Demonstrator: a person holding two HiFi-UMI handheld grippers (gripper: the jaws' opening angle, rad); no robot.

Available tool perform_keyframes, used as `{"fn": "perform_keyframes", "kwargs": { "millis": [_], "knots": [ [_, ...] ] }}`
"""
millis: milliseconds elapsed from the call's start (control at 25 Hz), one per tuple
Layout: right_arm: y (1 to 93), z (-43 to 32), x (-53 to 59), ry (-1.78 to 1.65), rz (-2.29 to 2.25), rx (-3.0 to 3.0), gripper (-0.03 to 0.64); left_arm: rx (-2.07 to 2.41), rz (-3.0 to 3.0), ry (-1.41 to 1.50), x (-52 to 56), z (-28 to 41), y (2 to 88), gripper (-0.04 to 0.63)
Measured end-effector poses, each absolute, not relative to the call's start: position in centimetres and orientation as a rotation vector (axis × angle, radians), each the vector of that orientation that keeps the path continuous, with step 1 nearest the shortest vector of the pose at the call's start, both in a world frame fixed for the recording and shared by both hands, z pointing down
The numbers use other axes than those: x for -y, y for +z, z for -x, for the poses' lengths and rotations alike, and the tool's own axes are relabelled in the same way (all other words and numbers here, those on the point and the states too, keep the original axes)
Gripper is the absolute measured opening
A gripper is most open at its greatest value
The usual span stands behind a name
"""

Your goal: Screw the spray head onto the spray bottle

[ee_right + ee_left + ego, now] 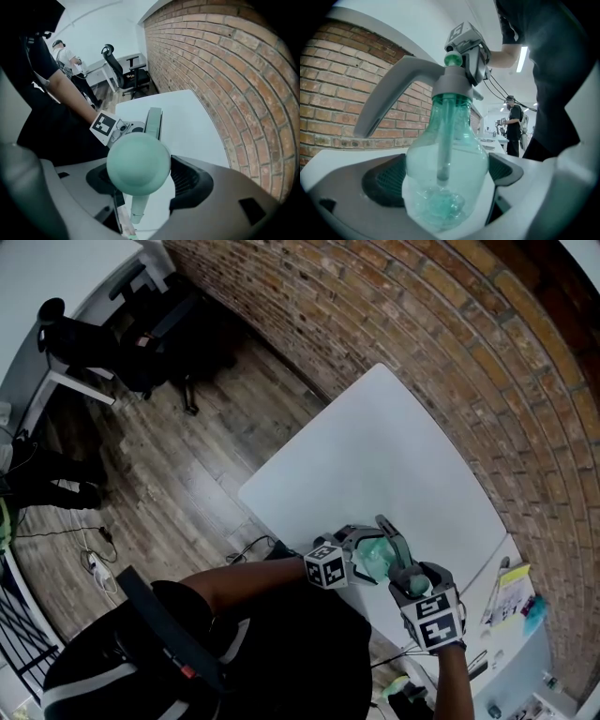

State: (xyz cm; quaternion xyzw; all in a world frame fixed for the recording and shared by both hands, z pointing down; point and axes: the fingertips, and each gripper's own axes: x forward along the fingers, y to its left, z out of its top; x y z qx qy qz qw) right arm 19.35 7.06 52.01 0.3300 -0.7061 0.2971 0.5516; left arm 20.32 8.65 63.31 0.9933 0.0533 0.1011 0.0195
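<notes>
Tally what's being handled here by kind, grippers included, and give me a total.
spray bottle: 1
spray head: 1
grippers: 2 (left gripper, right gripper)
Total: 4

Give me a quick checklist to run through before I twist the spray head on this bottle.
1. Left gripper clamps the spray bottle by its body: ok.
2. Spray head sits on the bottle neck, with the dip tube running down inside: ok.
3. Right gripper is closed on the green knob on top of the head: ok.
4. The lever sticks out to the side, away from both grippers' fingers: ok.
5. Head in line with the neck, not cocked: ok, as far as the left gripper view shows.
6. Thread fully tight: cannot tell.
</notes>
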Motion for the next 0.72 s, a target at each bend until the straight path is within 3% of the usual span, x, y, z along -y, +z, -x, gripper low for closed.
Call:
{"fn": "perform_keyframes", "kwargs": {
  "millis": [440, 720],
  "knots": [
    [52.5, -19.4, -7.5, 0.847, -0.874, 1.619, 0.295, -0.198, -3.075, 0.329, -9.1, -20.3, 62.5, 0.548],
    [49.6, -18.7, -7.4, 0.318, -0.525, 1.643, 0.298, -0.193, -3.081, 0.325, -9.1, -20.0, 62.6, 0.546]
  ]
}}
